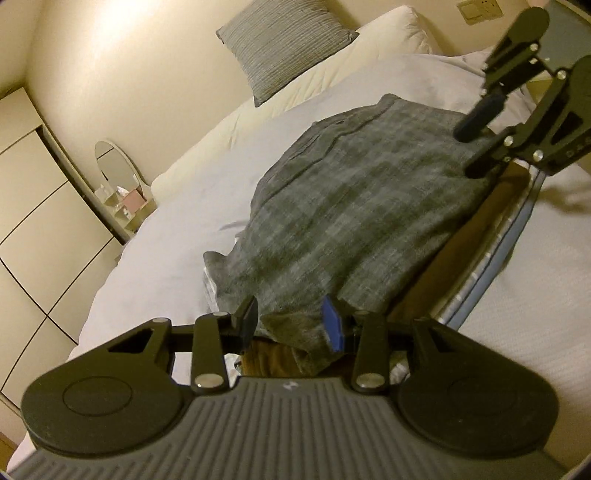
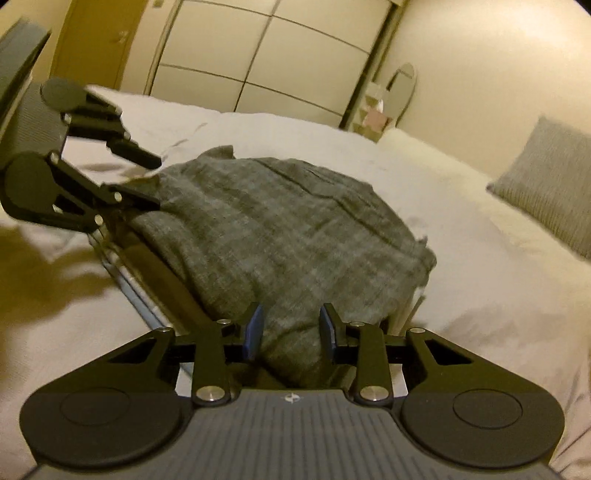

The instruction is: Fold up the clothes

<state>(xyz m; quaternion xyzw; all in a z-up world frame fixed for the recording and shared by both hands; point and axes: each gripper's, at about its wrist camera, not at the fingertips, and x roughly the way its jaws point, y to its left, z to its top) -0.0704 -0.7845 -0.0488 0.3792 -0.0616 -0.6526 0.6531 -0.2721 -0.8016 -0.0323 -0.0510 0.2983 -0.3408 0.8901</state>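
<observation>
Bed [image 1: 155, 266], white cover; grey checked shirt [image 1: 354, 206] heaped on it; left gripper [image 1: 291, 325] and right gripper [image 2: 291, 332], jaws parted wide around shirt edges; wall socket [image 1: 480, 11] only in left view

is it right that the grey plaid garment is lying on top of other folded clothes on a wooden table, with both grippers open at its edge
Not quite: the grey plaid garment lies on a bed with white bedding, not a wooden table, as both wrist views show. The rest holds: it tops other folded clothes, and the left gripper and right gripper have open jaws.
</observation>
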